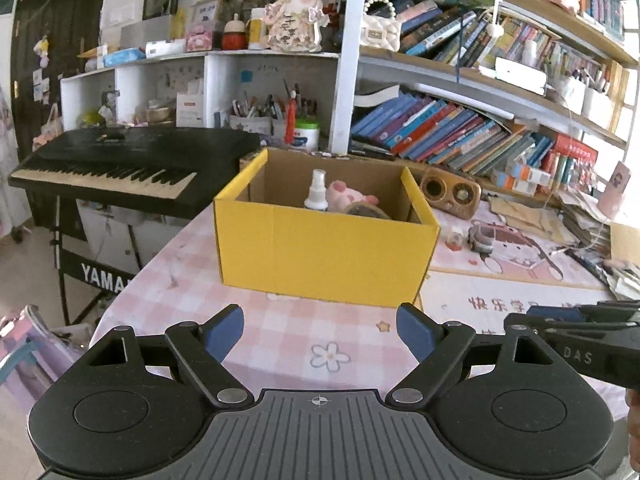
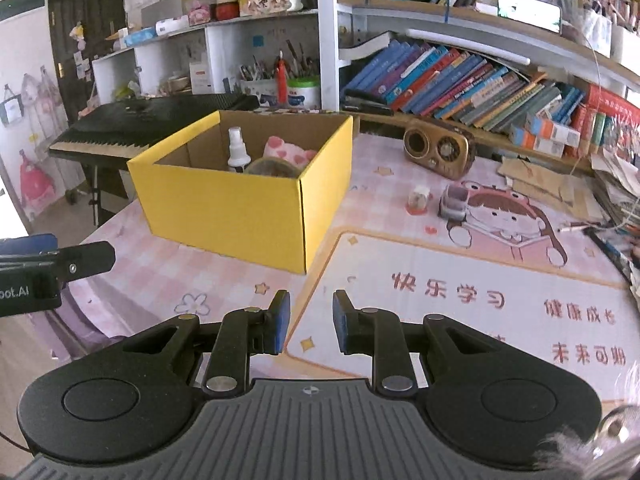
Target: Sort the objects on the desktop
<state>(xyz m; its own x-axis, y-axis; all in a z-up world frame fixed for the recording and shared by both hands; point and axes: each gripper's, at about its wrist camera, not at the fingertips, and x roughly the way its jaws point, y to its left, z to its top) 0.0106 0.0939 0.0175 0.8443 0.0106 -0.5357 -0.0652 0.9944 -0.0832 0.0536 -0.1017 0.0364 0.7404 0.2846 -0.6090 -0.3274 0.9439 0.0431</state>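
Yellow box [image 2: 240, 208] at worktop [image 2: 400, 256] left-centre as collection bin; spray bottle [image 2: 237, 152] + pink plush [image 2: 288, 152] already inside. Toy car [image 2: 454, 202] & small red item [image 2: 418, 200] loose beside box, prob. next. Left tongs [image 1: 320, 334] wide open, empty; right tongs [image 2: 307, 322] part-open, empty, both hanging back over near edge.

Your yellow box [image 2: 224, 204] sat open-topped on the pink desk mat, holding an upright white spray bottle [image 2: 237, 150], a pink plush [image 2: 286, 150] and a round brownish item. A small toy car [image 2: 454, 202] and a tiny red-based toy [image 2: 418, 200] lay just right of it.
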